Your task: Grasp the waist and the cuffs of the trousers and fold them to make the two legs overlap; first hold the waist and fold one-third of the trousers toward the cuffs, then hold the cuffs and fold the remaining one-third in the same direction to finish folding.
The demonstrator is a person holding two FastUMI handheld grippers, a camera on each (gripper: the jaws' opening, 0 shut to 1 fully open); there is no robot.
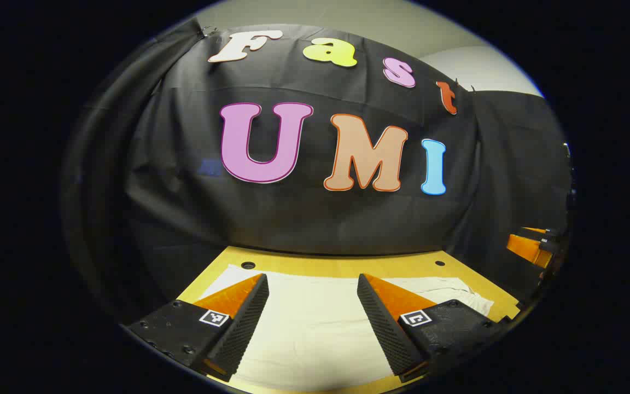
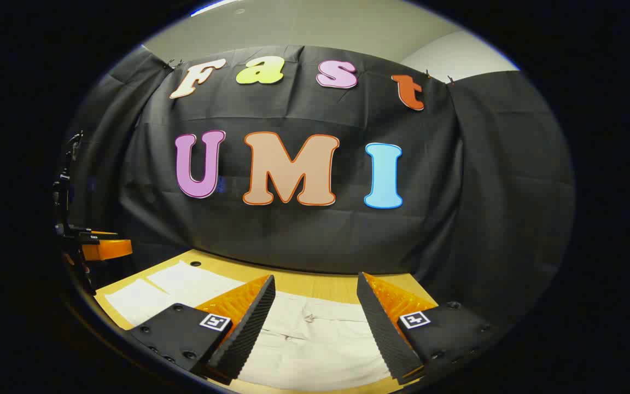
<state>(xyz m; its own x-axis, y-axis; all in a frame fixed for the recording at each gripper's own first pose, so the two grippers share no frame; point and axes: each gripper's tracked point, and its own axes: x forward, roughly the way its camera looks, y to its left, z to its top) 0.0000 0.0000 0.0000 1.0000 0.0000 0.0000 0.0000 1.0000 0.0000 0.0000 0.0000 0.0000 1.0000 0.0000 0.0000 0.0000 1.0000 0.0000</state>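
The trousers (image 1: 315, 323) lie flat and pale on the counter (image 1: 348, 266), spread across it below both pairs of tongs. The left tongs (image 1: 313, 314) hang above one stretch of the cloth, jaws wide apart and holding nothing. The right tongs (image 2: 315, 317) are likewise agape over a part with a seam and some gathering (image 2: 315, 316), probably the waist. From there the legs (image 2: 173, 284) run off toward the other tongs (image 2: 99, 247), seen near the counter's edge.

Nothing is gripped yet, so the step in hand looks like the first grasp. To do it well, bring each pair of tongs down on an outer edge of the trousers, one at the waist and one at the cuffs, and pinch through one leg's full thickness. Then lift only a little and carry that side across evenly, so the two legs meet edge to edge without a twist
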